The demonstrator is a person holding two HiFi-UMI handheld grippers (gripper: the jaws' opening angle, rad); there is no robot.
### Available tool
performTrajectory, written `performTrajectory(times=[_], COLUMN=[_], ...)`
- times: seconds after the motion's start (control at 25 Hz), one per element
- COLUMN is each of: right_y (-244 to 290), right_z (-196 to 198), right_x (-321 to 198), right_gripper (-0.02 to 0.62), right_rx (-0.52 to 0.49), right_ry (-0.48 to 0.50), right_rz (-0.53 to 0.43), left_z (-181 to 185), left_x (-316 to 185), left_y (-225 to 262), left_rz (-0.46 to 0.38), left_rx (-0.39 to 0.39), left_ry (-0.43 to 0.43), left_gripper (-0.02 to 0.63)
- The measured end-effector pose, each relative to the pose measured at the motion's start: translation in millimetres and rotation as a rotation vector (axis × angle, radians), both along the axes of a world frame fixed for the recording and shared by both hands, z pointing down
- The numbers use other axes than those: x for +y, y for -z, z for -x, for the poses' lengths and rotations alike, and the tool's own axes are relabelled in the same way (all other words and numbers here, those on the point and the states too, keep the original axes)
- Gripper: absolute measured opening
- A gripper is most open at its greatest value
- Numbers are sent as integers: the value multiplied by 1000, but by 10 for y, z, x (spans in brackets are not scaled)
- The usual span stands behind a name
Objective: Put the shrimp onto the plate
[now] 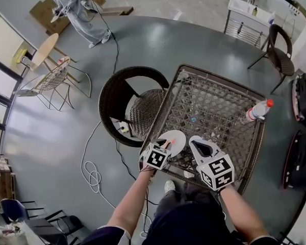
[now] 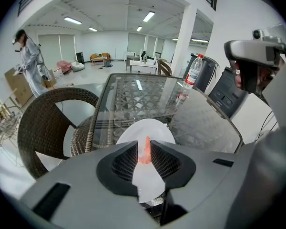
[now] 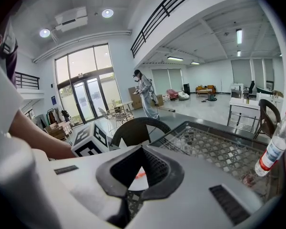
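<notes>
A small orange shrimp (image 1: 169, 143) is pinched upright between the jaws of my left gripper (image 1: 166, 146). It hangs just above a white plate (image 1: 178, 136) at the near left corner of the glass-topped wicker table (image 1: 214, 106). The left gripper view shows the shrimp (image 2: 146, 149) held by that gripper (image 2: 144, 144) over the plate (image 2: 143, 128). My right gripper (image 1: 194, 140) rests close to the right of the plate, shut with nothing in it. In the right gripper view the plate (image 3: 135, 184) and shrimp (image 3: 139, 175) show through the gap behind the closed tips of my right gripper (image 3: 142, 149).
A plastic water bottle (image 1: 257, 109) with a red cap lies near the table's right edge. A dark wicker chair (image 1: 127, 101) stands against the table's left side. Cables (image 1: 94, 177) trail over the floor. Black cases (image 1: 301, 157) sit at the right, and a person (image 1: 81, 9) stands far off.
</notes>
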State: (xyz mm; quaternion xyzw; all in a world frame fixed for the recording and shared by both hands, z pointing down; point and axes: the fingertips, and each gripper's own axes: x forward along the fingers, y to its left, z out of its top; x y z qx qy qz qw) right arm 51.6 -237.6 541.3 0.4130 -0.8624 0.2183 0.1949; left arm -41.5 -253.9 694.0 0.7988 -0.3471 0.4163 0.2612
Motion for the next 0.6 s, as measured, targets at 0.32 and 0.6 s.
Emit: performTrajectory(times=[0.32,0.6], right_y=[267,540], right_z=[95,318], right_x=[-168,-206], right_gripper=[5,5], right_rx=[-44,-63], right_ry=[-26,16], right_rz=[-63,-125], left_z=[82,132], left_x=[-18,-50], left_y=[776,1576], left_rz=[-174,-366], left_rx=[121,198], left_ry=[17,36], left_gripper=[81,17])
